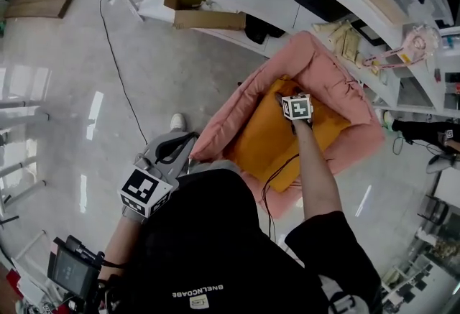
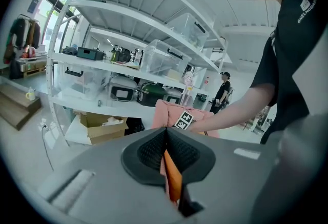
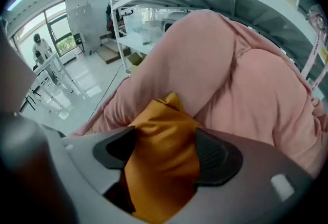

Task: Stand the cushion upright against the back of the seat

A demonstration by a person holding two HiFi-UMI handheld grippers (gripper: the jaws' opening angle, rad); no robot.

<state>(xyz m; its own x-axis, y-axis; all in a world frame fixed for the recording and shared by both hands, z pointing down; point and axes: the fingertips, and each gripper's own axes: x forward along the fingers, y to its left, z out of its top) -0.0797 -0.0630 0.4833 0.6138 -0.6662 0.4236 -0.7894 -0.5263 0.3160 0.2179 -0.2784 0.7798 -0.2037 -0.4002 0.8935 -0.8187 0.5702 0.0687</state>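
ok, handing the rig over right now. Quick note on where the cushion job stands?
Left gripper: jaws shut, empty, held off to the side of the seat.
Right gripper: jaws wide open around a corner of the orange fabric cushion, apparently not clamped.
The cushion lies down in the pink padded seat.
Done: nothing stood up yet.
Left: close on the corner, lift, and lean the cushion upright against the seat's back.

White lettering on the black shirt, lower centre of the head view, seems to read "BNELNCOABE".
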